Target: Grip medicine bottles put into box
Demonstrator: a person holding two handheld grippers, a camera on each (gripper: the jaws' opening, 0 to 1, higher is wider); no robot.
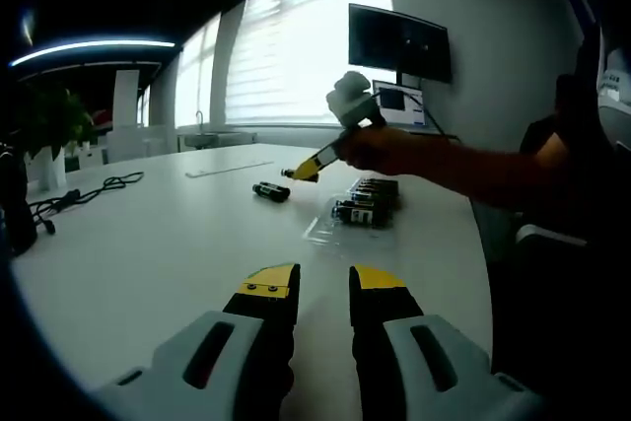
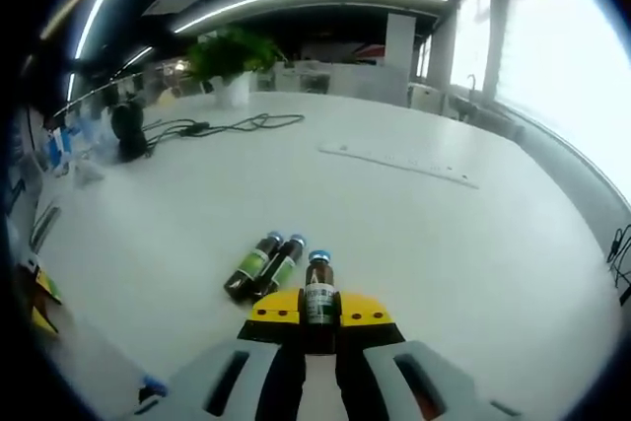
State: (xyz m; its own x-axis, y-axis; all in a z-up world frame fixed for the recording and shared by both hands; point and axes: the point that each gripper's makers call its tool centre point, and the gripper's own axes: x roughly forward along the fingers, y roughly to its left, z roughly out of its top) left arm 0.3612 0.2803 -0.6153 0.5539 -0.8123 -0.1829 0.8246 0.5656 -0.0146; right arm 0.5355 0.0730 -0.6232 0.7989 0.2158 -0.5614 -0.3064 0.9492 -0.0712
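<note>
On the broad white worktop [image 2: 414,234], two dark bottles [image 2: 264,264] lie mid-surface while the right gripper [image 2: 319,309] clamps a blue-capped bottle [image 2: 318,293]; the left gripper [image 1: 323,283] stands apart, holding nothing.

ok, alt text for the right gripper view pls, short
The right gripper is shut on a small dark medicine bottle with a blue cap, held over a white table. Two more bottles lie side by side on the table just ahead, with a black cable and a potted plant farther back.

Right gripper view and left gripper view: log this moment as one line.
right tool: shut on medicine bottle | left tool: open over table | two bottles lying loose | box holds bottles
</note>
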